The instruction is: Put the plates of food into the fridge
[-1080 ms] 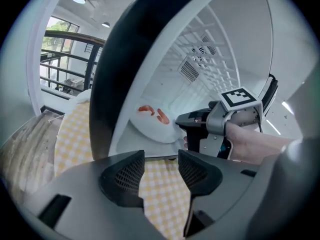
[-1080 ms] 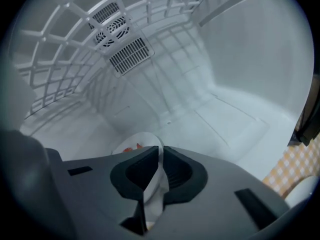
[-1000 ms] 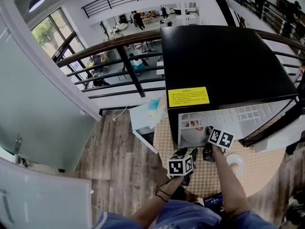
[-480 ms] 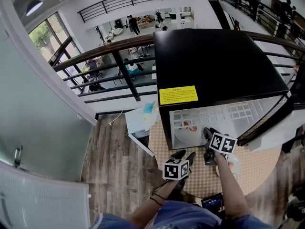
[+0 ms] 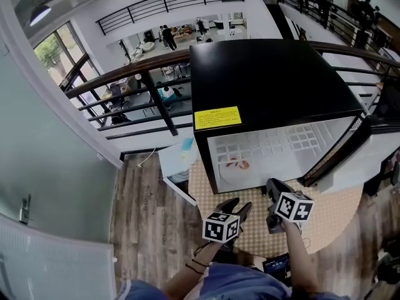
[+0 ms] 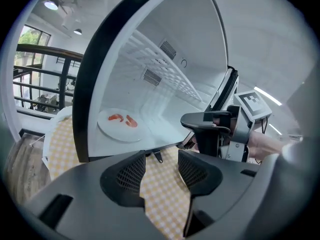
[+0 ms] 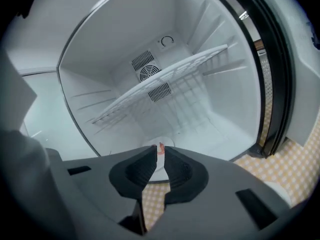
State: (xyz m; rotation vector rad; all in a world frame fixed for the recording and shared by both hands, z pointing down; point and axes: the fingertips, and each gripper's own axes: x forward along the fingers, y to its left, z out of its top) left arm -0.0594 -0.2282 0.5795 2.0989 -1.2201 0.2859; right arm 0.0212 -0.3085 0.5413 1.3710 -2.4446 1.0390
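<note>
Right tool (image 5: 274, 188) drawn back from fridge (image 5: 275, 74) mouth versus 1 s ago; jaws nearly together, narrow gap, nothing held. Plate (image 5: 234, 165) with red food left on fridge floor, under wire shelf (image 7: 165, 84). Left tool (image 5: 236, 206) released, empty, over bench (image 5: 325, 214). Judged: this plate delivered.

A round bench (image 5: 331, 214) wears a yellow and white checked cloth; a brown wood floor (image 5: 150, 217) lies to the left of the bench; a white stand (image 5: 170, 166) sits just beside the bench's left edge, with something blue on top, too blurry to tell; past the far side of the bench runs a dark railing (image 5: 144, 77); beyond that, lower than the bench, people (image 5: 165, 36) stand in a big room; far to the bench's left is a tall window (image 5: 56, 58) with green trees outside; a pale glass wall (image 5: 50, 167) stands on that side too; lamps (image 5: 40, 14) glow high above.
</note>
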